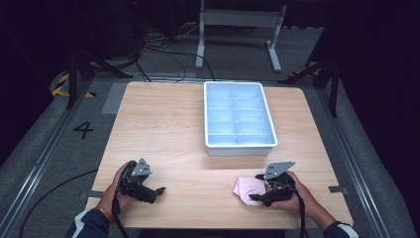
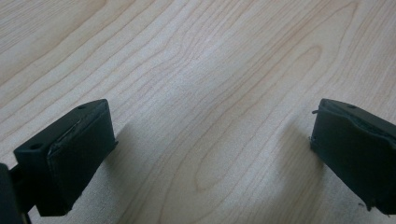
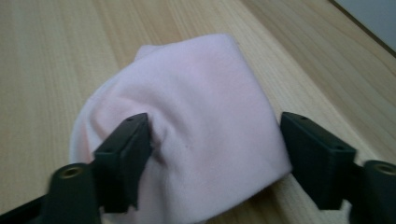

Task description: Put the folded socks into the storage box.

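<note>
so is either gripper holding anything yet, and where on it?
Left gripper: open over bare table. Right gripper: jaws straddle the near end of the pink cloth, one pressing in, not yet clamped.

A light wooden table (image 1: 163, 129) holds two things — a white tray (image 1: 239, 144) with many little boxes, near the far edge, and a soft pink cloth (image 1: 246, 188) near the front right corner.

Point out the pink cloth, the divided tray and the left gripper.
pink cloth (image 3: 205, 126), right gripper view, middle of its folded top.
divided tray (image 1: 240, 146), high view, near outer wall.
left gripper (image 2: 210, 154), left gripper view, midway between its open jaws.
</note>
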`<state>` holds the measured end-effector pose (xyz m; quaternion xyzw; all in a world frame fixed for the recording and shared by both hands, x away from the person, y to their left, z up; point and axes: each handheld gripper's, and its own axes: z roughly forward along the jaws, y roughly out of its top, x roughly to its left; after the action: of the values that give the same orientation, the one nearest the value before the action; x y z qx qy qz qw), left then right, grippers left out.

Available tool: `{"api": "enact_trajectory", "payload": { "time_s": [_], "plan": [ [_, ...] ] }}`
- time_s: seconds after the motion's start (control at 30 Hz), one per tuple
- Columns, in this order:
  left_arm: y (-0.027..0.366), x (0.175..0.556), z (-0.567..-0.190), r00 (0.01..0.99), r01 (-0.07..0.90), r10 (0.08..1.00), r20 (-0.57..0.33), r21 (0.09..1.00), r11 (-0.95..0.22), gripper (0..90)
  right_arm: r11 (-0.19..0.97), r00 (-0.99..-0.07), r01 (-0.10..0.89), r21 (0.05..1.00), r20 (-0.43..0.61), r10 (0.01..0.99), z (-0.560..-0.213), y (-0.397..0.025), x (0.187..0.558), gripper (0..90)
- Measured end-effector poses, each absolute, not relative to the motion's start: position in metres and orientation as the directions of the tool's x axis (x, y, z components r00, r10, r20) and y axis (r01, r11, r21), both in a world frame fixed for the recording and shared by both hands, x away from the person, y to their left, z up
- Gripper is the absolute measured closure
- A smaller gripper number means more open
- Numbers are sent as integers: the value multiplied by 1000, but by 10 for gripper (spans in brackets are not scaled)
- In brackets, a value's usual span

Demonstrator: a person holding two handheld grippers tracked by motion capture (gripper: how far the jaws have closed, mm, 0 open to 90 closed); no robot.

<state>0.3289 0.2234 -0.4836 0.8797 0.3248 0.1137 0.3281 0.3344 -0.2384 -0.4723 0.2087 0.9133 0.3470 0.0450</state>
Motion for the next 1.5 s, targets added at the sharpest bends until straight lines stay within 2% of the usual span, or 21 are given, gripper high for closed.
{"api": "enact_trajectory", "payload": {
  "time_s": [0.13,0.2,0.27,0.67,1.5],
  "plan": [
    [223,329,-484,763,497,646,-13,651,-574,0,667,-927,328,669,92,364,-471,-237,329,573],
    [223,329,-484,763,497,646,-13,651,-574,0,669,-932,325,669,104,348,-471,-237,328,644],
    [223,329,-484,763,497,646,-13,651,-574,0,667,-934,321,673,107,342,-471,-237,327,673],
    [224,329,-484,766,494,643,-14,654,-574,0,667,-940,273,693,44,339,-468,-238,320,720],
    [224,330,-484,771,488,636,-15,655,-577,0,553,-886,289,781,-1,463,-444,-277,326,723]
  ]
}}
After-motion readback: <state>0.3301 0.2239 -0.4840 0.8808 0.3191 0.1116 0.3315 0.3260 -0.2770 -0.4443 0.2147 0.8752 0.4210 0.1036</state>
